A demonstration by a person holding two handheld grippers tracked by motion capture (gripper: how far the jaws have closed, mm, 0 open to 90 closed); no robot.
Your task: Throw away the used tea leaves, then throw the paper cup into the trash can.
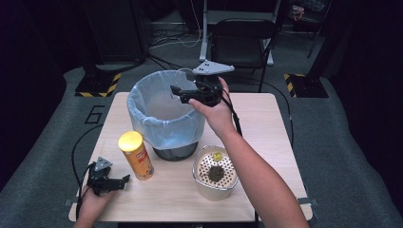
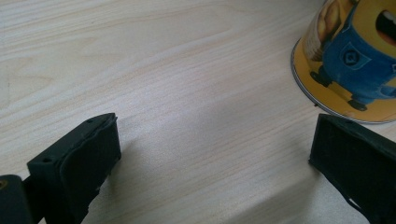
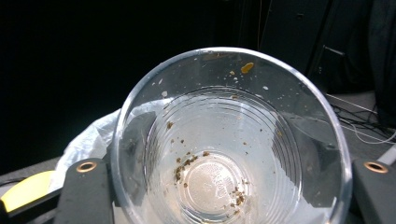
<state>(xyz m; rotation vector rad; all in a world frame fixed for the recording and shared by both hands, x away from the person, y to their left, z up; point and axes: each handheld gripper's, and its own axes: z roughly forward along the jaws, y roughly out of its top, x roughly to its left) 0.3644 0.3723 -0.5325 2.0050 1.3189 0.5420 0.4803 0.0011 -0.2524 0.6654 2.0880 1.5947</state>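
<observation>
the right tool (image 1: 183, 93) grips a clear cup (image 3: 229, 140) between its jaws, above the bin (image 1: 164, 116) at the worktop's (image 1: 266, 123) 12 o'clock. the left tool (image 1: 116, 183) rests released at 7 o'clock, beside the can (image 1: 136, 155).

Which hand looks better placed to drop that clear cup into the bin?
The right: its hand-held gripper holds the clear plastic cup over the lined bin. The left hand-held gripper rests open on the table, beside the chip can.

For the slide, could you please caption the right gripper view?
Right gripper holds a clear plastic cup with brown crumbs, above the lined bin.
</observation>
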